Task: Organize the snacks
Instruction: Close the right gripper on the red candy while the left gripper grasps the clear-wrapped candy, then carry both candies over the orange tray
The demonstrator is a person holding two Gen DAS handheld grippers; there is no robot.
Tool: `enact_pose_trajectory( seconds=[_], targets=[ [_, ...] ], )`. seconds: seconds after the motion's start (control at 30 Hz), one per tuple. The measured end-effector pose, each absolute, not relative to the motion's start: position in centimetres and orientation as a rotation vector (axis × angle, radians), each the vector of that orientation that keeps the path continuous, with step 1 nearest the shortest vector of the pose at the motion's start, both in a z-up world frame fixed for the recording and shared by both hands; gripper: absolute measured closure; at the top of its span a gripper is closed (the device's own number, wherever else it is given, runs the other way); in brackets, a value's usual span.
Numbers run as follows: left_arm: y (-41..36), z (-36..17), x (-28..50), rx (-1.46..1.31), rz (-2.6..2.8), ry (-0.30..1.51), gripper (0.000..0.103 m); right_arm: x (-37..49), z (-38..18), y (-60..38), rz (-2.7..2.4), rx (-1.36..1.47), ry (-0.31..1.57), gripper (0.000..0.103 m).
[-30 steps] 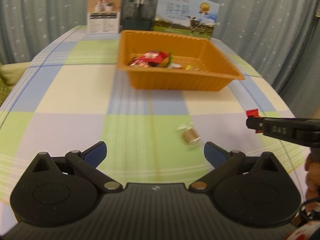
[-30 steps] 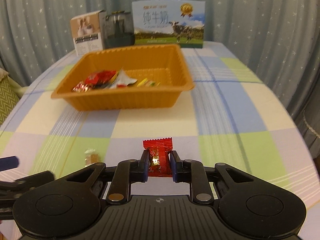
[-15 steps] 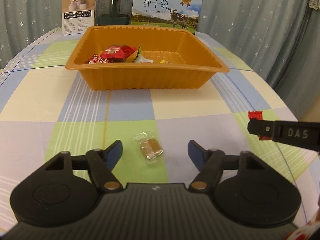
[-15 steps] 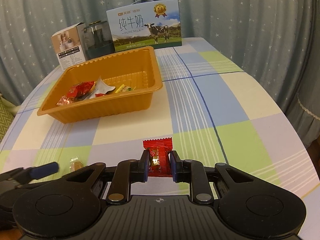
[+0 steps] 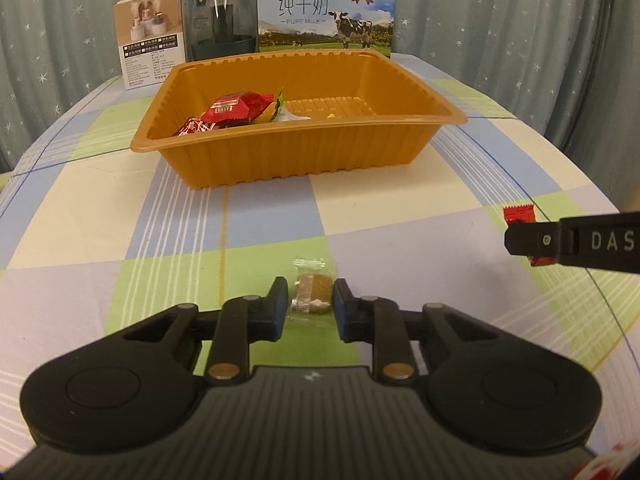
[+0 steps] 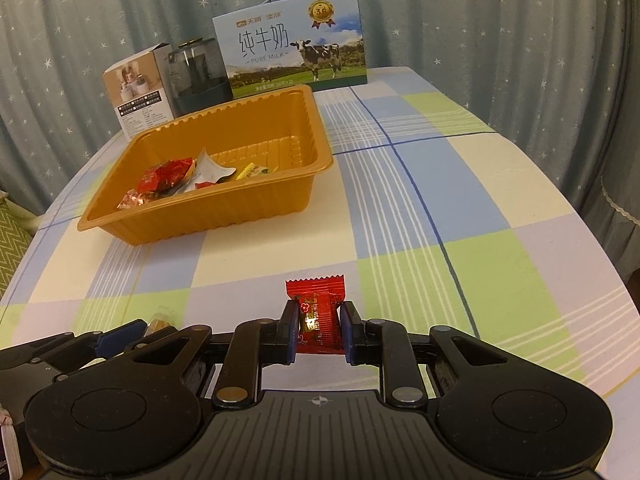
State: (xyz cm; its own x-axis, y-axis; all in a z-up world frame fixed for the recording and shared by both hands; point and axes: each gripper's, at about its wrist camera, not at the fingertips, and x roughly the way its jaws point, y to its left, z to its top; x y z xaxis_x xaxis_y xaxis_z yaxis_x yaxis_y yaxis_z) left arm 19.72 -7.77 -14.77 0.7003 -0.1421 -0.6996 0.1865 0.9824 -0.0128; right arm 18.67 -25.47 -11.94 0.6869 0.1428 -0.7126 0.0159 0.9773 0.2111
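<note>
A brown candy in a clear wrapper point(image 5: 314, 292) lies on the checked cloth. My left gripper point(image 5: 310, 300) is closing on it, and the blue pads point(image 5: 280, 306) touch the wrapper on both sides. My right gripper point(image 6: 319, 330) is shut on a red wrapped candy point(image 6: 318, 312), held just above the cloth. In the left wrist view a right finger point(image 5: 560, 240) and that red candy point(image 5: 518, 214) show at the right edge. The orange tray point(image 5: 296, 160) stands farther back with several wrapped snacks point(image 5: 232, 112) in its left part.
Behind the tray stand a blue milk carton box point(image 5: 326, 20), a dark glass jar point(image 5: 224, 20) and a small white box point(image 5: 150, 36). A starred curtain hangs behind the table. The table's rounded edge drops off at the right point(image 6: 580, 216).
My left gripper came down and forward around the brown candy, and its jaws went from wide apart to closed on the wrapper. The right gripper kept the red candy and rolled slightly.
</note>
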Motion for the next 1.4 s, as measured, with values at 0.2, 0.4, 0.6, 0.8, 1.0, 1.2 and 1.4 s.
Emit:
enact_pose_trajectory(
  seconds=[0.2, 0.4, 0.6, 0.8, 1.0, 1.2, 1.4],
  targets=[
    [-7.4, -14.6, 19.7, 0.077, -0.203, 0.782, 0.083, 18.6, -12.1, -25.0, 0.081, 0.210, 0.811, 0.081],
    [-6.8, -14.1, 19.2, 0.074, -0.210, 0.780, 0.083, 18.5, -11.9, -24.7, 0.090, 0.216, 0.801, 0.081],
    [-6.0, -12.9, 18.7, 0.063, -0.206, 0.775, 0.083, 18.3, -11.6, -24.3, 0.104, 0.206, 0.787, 0.081],
    [-5.3, -11.3, 18.0, 0.057, -0.199, 0.760, 0.083, 17.7, -10.8, -23.7, 0.125, 0.189, 0.756, 0.081],
    [-4.5, -9.5, 17.1, 0.040, -0.195, 0.741, 0.083, 17.0, -10.0, -23.2, 0.138, 0.161, 0.739, 0.081],
    [-3.7, -8.0, 16.3, 0.024, -0.197, 0.739, 0.083, 15.7, -9.0, -22.8, 0.145, 0.144, 0.724, 0.081],
    [-3.1, -7.1, 15.6, 0.013, -0.196, 0.734, 0.083, 14.1, -8.9, -22.6, 0.152, 0.148, 0.742, 0.081]
  ],
)
